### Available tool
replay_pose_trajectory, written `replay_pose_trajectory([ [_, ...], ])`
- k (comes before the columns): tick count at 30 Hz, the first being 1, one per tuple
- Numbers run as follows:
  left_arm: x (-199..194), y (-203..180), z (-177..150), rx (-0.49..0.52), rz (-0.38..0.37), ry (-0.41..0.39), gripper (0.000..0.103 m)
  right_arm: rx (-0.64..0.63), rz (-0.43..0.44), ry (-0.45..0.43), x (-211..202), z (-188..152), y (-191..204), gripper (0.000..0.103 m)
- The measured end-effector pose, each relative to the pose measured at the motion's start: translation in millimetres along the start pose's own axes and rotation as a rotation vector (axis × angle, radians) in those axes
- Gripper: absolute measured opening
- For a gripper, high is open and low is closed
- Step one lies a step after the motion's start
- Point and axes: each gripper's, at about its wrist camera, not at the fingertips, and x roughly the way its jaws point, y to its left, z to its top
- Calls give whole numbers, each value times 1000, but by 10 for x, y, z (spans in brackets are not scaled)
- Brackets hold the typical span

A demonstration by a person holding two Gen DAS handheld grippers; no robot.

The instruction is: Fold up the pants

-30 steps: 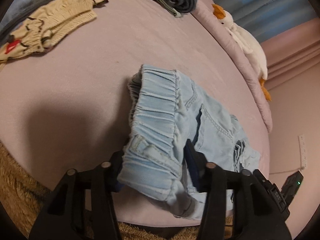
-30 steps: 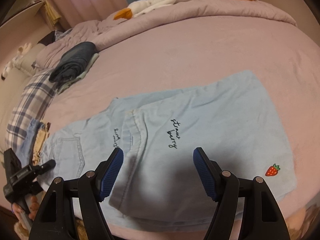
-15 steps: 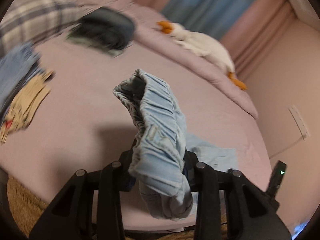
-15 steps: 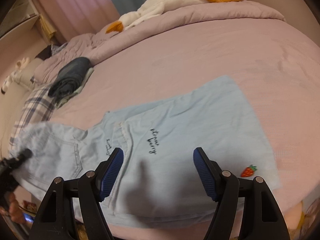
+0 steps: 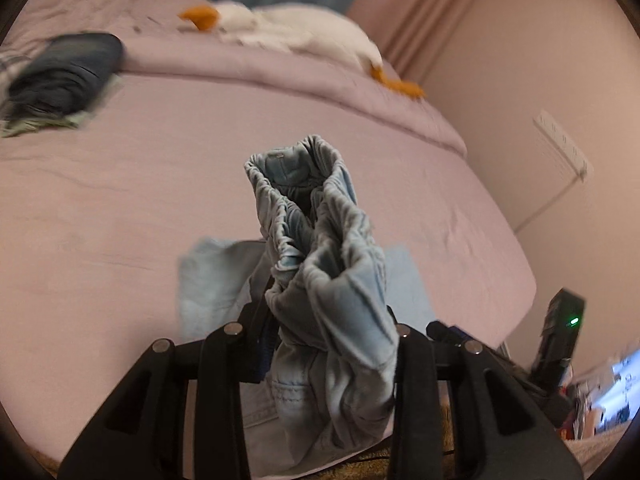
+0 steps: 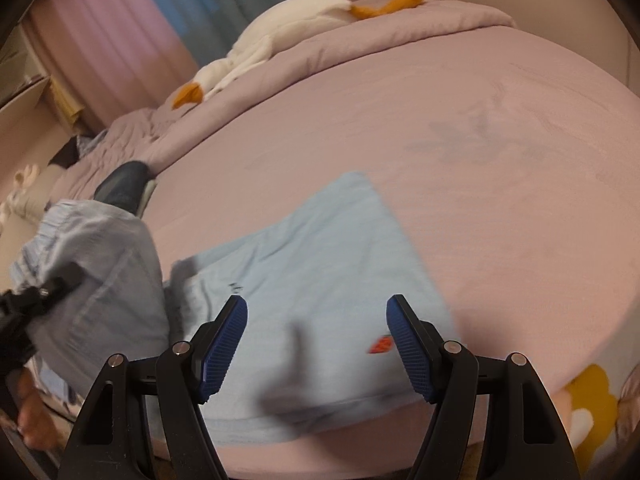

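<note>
A: Left wrist view, and the left gripper (image 5: pixel 328 344) is clamped on the pants (image 5: pixel 320 272), the bunched waistband standing up out of the jaws at frame centre, its open end aimed toward the top of the frame.

B: So the held part runs lower centre to mid-frame, pointing at the goose plush (image 5: pixel 288 28) along the upper edge.

A: Right. Below it, the legs lie flat on the pink bed (image 5: pixel 120 200), a pale blue panel showing either side of the raised cloth.

B: On the right wrist view, the right gripper (image 6: pixel 316 344) has its blue pads spread wide, gripping nothing, above the flat legs (image 6: pixel 320 280).

A: Their long axis there slants from lower left toward upper right, with a small red strawberry mark (image 6: pixel 381 345) near the right pad.

B: The lifted waistband sits at the left edge of that view, with the left gripper just visible there. Dark folded clothes (image 5: pixel 68 76) are at upper left in the left view.
</note>
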Motion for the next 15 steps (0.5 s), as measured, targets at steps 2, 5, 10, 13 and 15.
replay_pose_trajectory([
  [2,255,-48,-50,7,-22,59,34,18,-16,3,-6,-13,-65,72],
  [5,529,-140,-139,33,-34,118,39,38,-36,11,-15,-45,-139,72],
  [10,716,-306,-202,88,-27,168,51,57,-57,22,-36,-67,-225,72],
  [13,630,-366,-190,133,-31,150,65,48,-50,5,-87,-72,-227,72],
  [15,586,-333,-195,121,-58,153,85,46,-56,-6,-129,-67,-235,72],
])
